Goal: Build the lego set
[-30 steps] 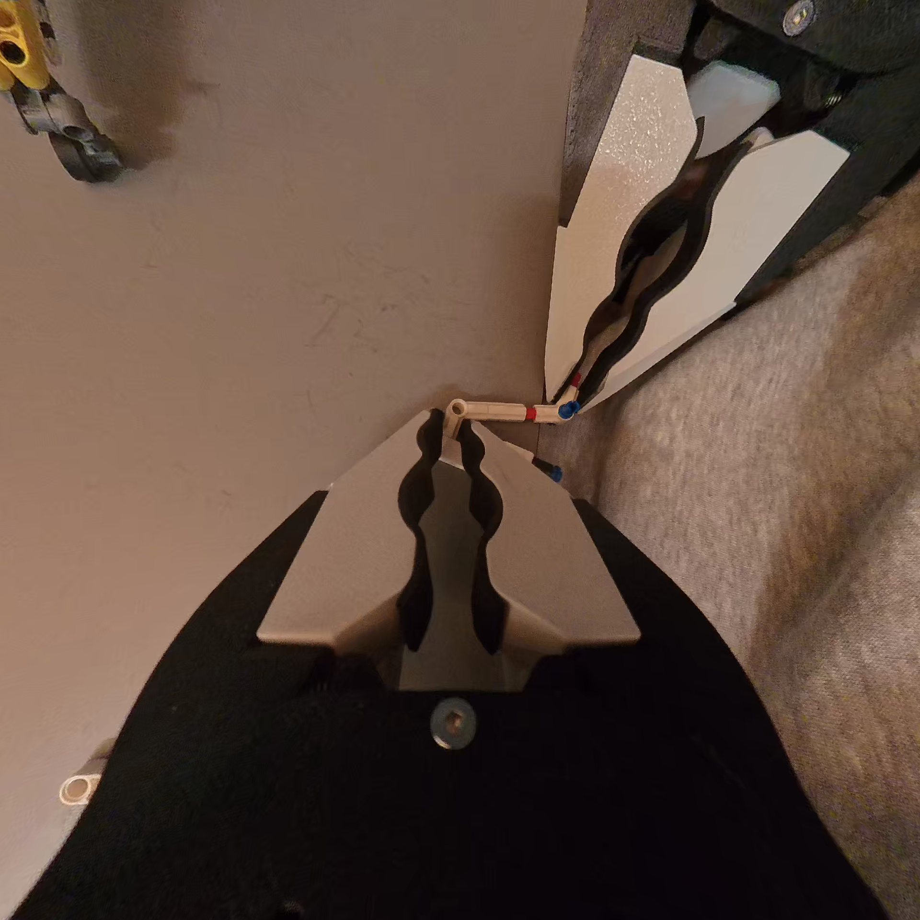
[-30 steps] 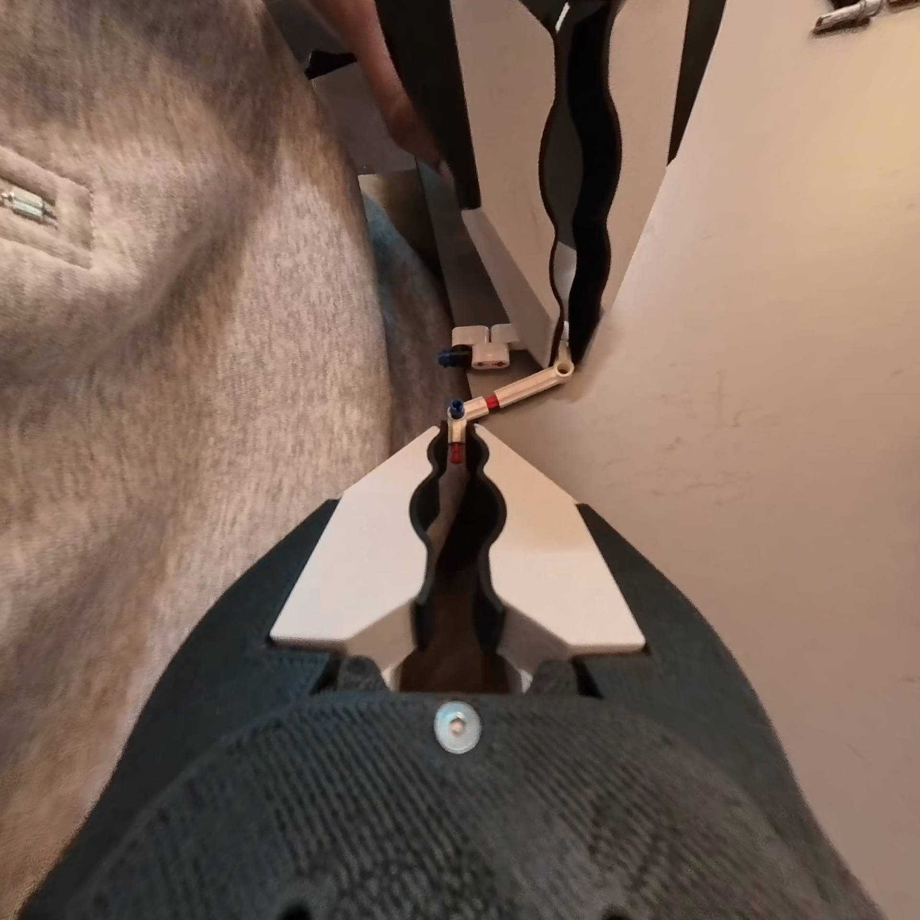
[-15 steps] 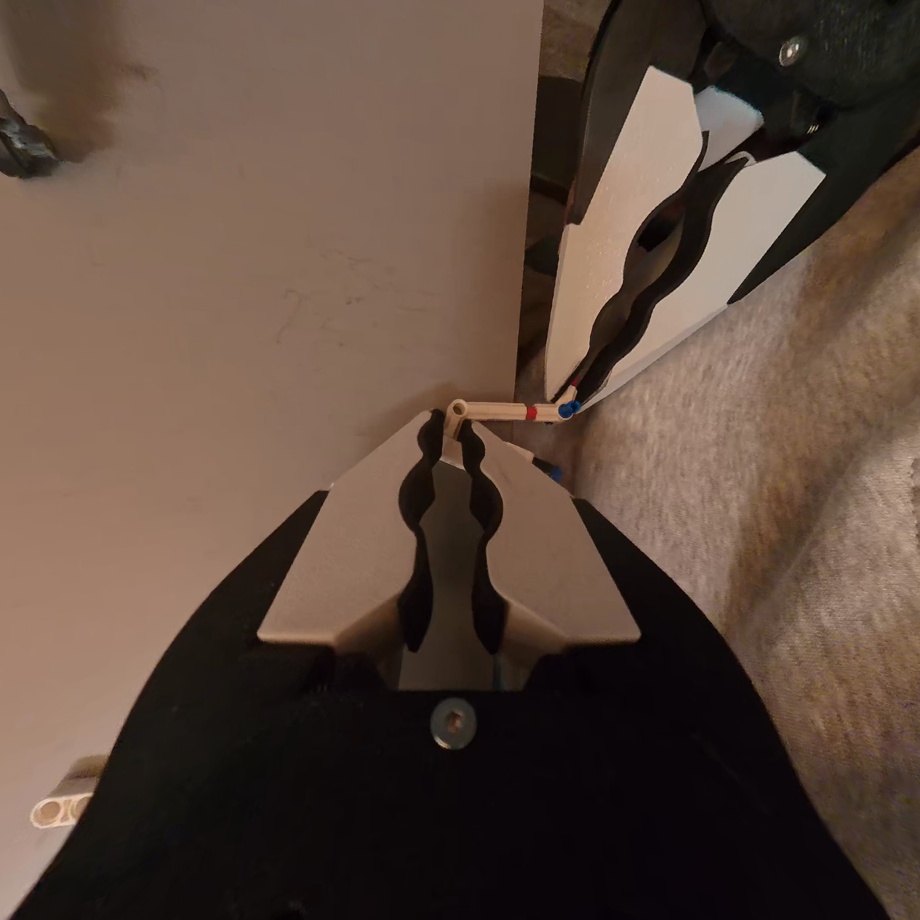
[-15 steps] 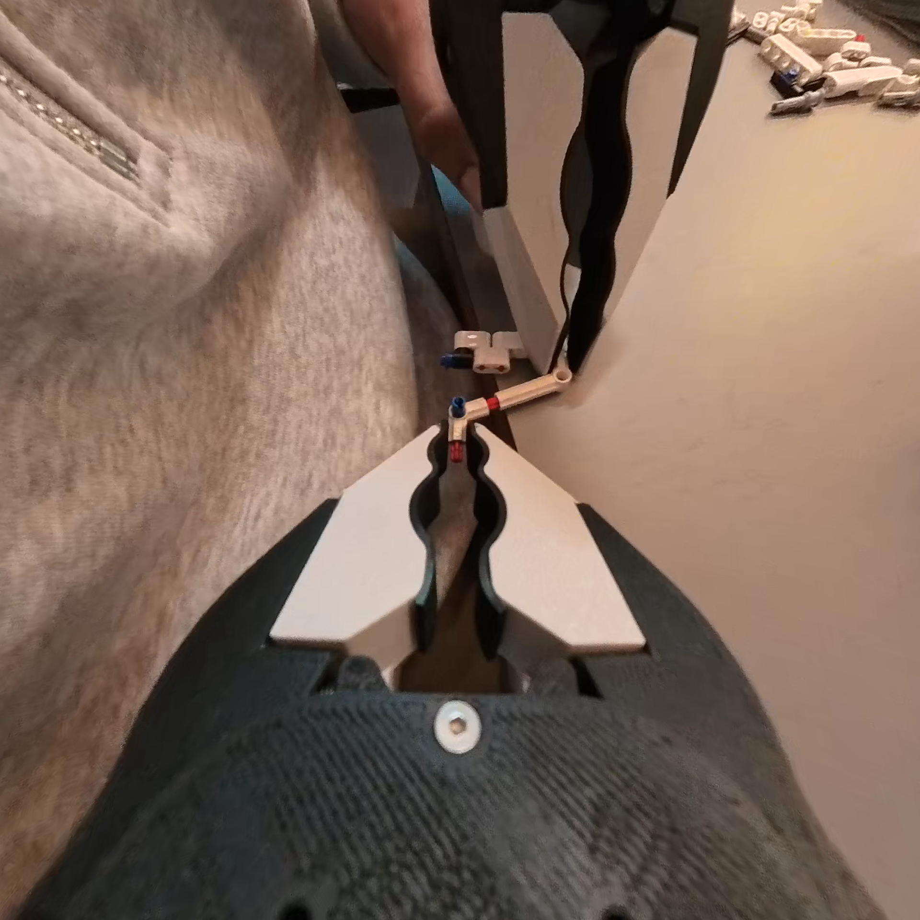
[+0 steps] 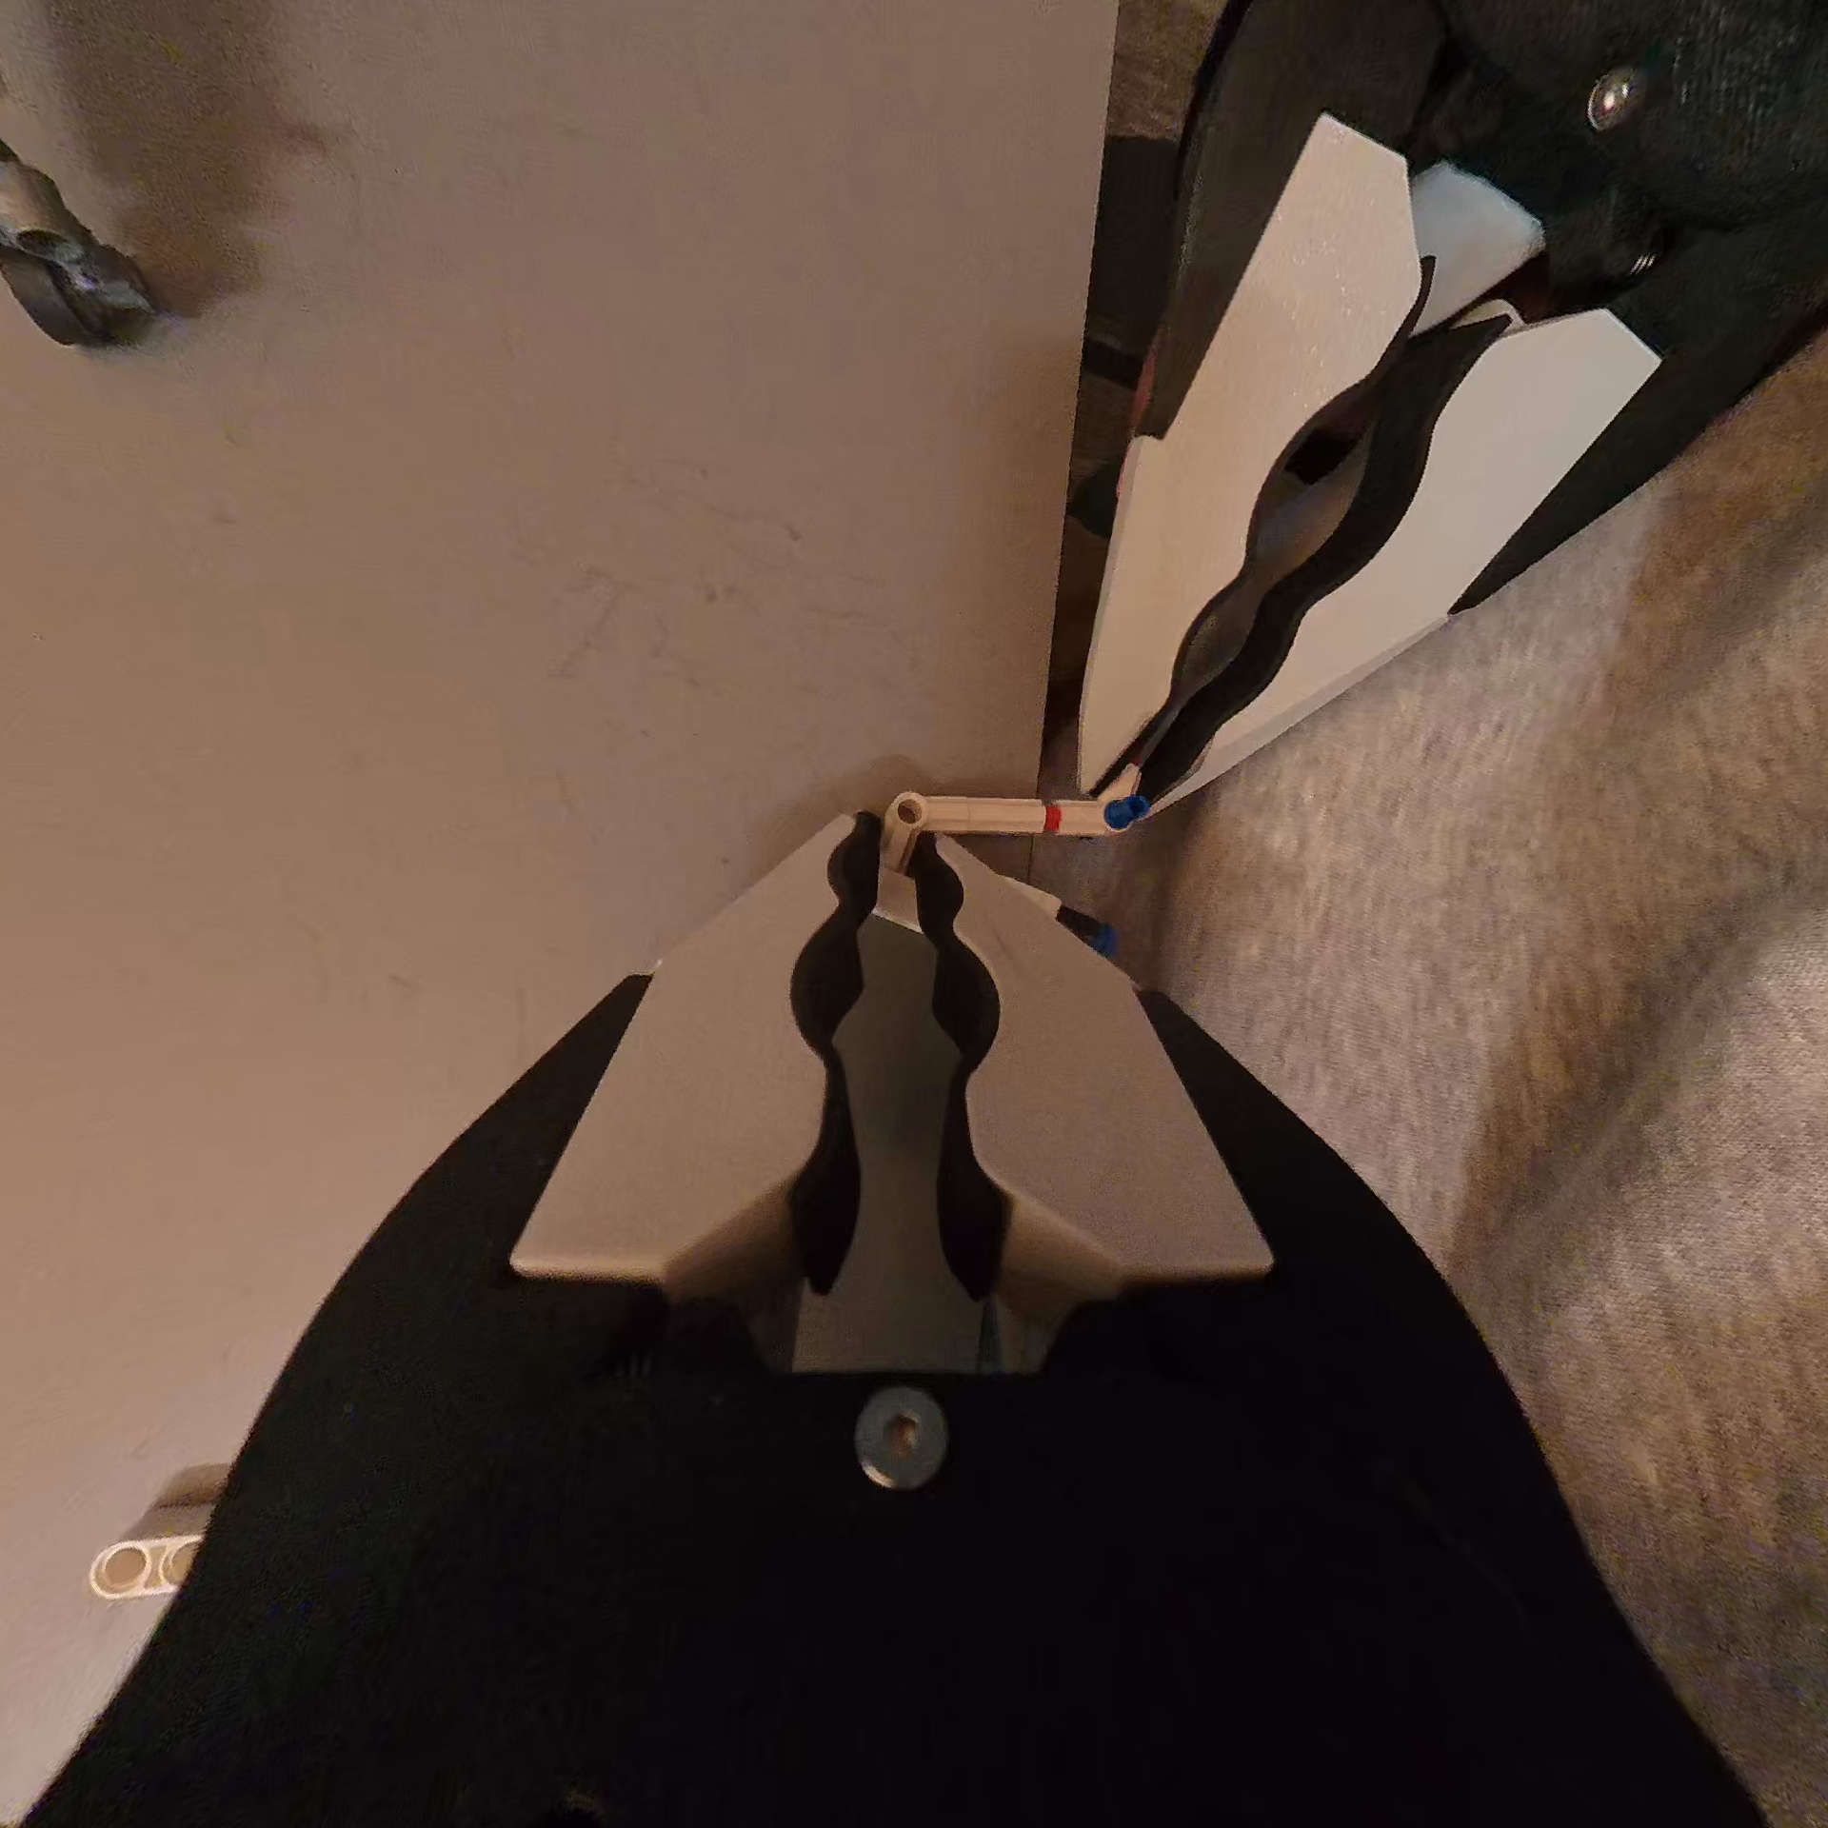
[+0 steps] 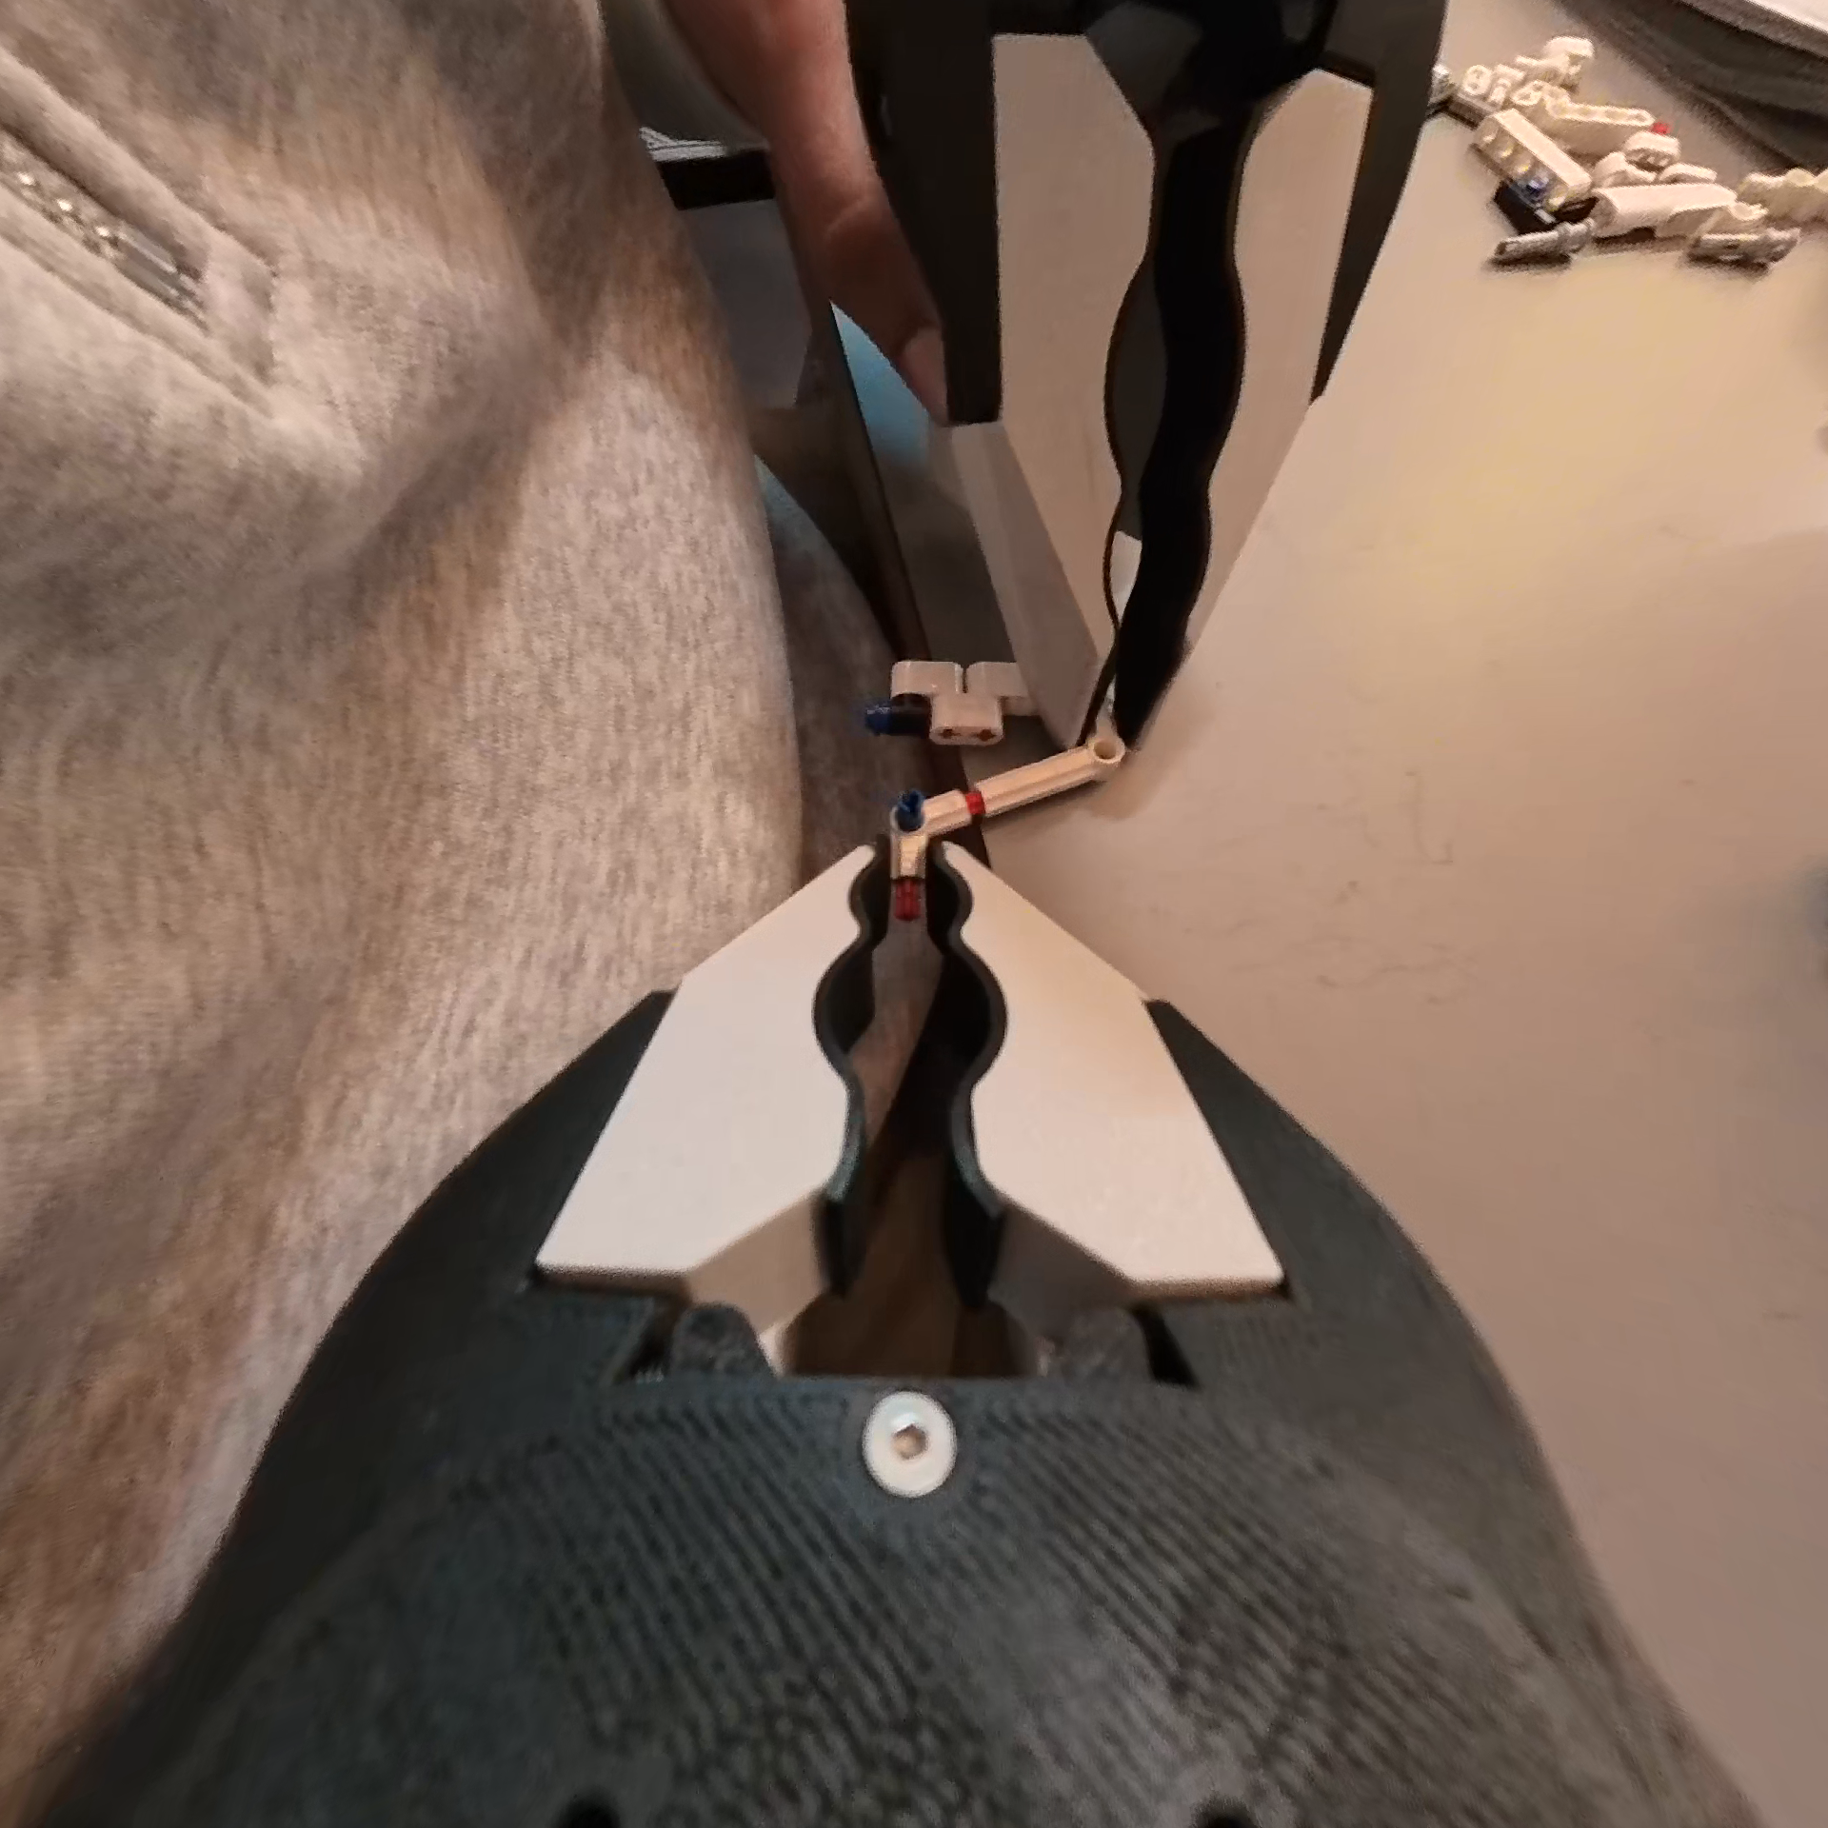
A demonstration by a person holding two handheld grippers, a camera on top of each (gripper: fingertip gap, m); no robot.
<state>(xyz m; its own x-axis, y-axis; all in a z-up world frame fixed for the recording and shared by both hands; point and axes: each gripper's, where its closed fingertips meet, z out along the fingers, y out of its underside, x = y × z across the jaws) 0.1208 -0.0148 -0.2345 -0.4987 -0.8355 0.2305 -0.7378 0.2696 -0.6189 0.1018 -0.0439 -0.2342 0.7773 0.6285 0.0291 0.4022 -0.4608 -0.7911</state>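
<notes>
A thin tan lego assembly [image 5: 989, 817] of angled connectors and rods, with red bands and a blue pin, spans between my two grippers at the table's edge. My left gripper [image 5: 895, 851] is shut on its tan connector end. My right gripper [image 6: 908, 870] is shut on the other end, by the red band and blue pin [image 6: 906, 813]. The right gripper also shows in the left wrist view [image 5: 1138, 786]. The left gripper also shows in the right wrist view [image 6: 1113, 732]. A white connector piece with a blue pin [image 6: 955, 704] hangs under the left gripper's finger.
The beige table [image 5: 495, 594] lies to the left. A person's grey fleece garment [image 6: 346, 692] fills the side off the table, and a hand [image 6: 870, 247] shows behind. Several white lego parts [image 6: 1602, 188] lie far off. A grey part [image 5: 59, 287] and a tan beam [image 5: 138, 1568] lie on the table. The tips of both grippers are at nearly the same place.
Both grippers hold the assembly as before. The pair has drifted slightly past the table edge, and the views have shifted; the far lego pile has come into the right wrist view.
</notes>
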